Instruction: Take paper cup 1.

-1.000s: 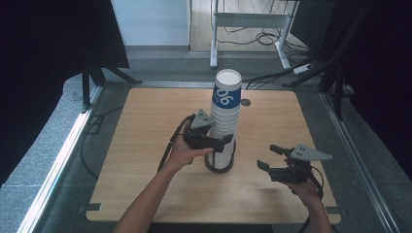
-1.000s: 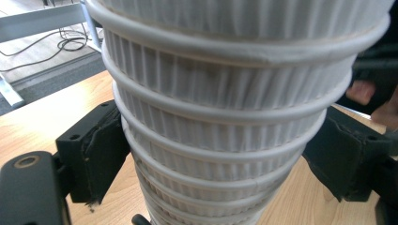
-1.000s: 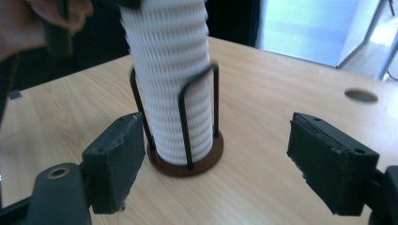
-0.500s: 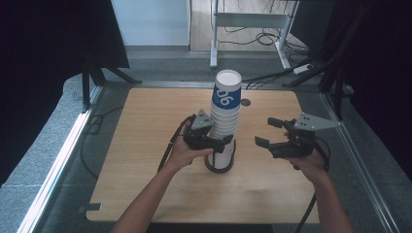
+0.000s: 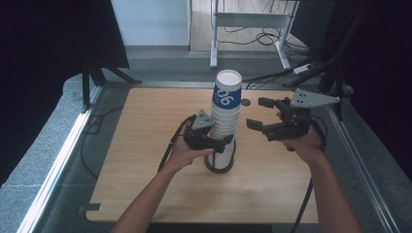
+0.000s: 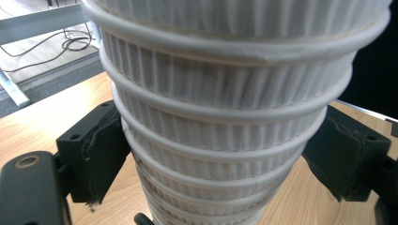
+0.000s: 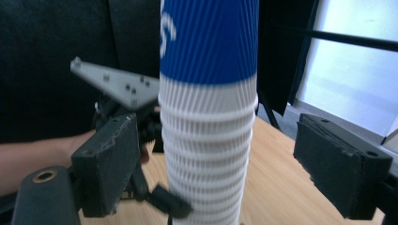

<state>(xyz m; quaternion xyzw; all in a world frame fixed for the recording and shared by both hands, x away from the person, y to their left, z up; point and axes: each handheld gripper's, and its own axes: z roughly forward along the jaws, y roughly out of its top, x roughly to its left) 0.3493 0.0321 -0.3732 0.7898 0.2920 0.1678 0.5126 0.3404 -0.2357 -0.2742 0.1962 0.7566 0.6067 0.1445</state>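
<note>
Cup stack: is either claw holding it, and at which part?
The left claw grips the cup stack low on its white ribbed part. The right claw, open, holds nothing.

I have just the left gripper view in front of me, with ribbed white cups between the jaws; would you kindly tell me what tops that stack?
Observer: The stack of cups ends in a blue cup with white print on it.
Operator: Thank you. Where is the other hand?
Observer: The right tool hangs to the stack's right in the high view, about level with the blue cup's lower edge and apart from it.
Operator: Is it ready to grip?
Observer: Its jaws stand open, have just been opening, and hold nothing.
</note>
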